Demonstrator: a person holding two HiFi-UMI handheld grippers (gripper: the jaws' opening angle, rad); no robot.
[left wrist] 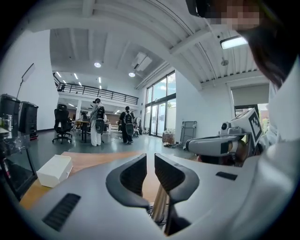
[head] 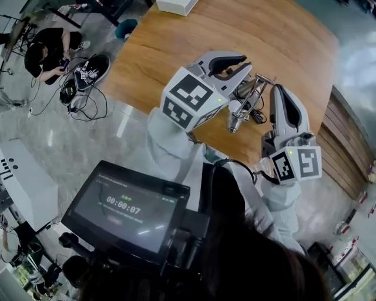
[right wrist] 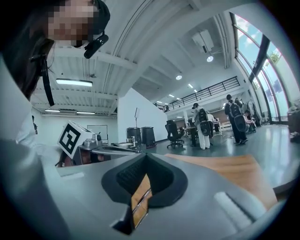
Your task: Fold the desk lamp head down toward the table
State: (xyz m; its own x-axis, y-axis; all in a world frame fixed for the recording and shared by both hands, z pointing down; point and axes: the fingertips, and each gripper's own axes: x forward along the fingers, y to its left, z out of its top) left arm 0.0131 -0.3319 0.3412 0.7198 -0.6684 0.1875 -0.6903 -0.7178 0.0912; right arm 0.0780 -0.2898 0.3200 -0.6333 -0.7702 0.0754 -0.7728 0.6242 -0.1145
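Note:
A small silver desk lamp (head: 245, 101) stands near the wooden table's (head: 194, 41) front edge, its folded arms lying between my two grippers. Both grippers are held up above the table and point roughly level. My left gripper (head: 242, 64) is to the lamp's left. In the left gripper view its jaws (left wrist: 150, 157) stand a narrow gap apart with nothing between the pads, and a silver lamp bar (left wrist: 161, 206) shows below them. My right gripper (head: 277, 89) is to the lamp's right. Its jaws (right wrist: 145, 157) are closed tip to tip and empty.
A white box (head: 176, 4) lies at the table's far edge and appears again as the white box (left wrist: 55, 169) in the left gripper view. On the floor to the left a person (head: 50, 50) sits beside cables (head: 82, 82). Other people (left wrist: 98, 122) stand far off in the hall.

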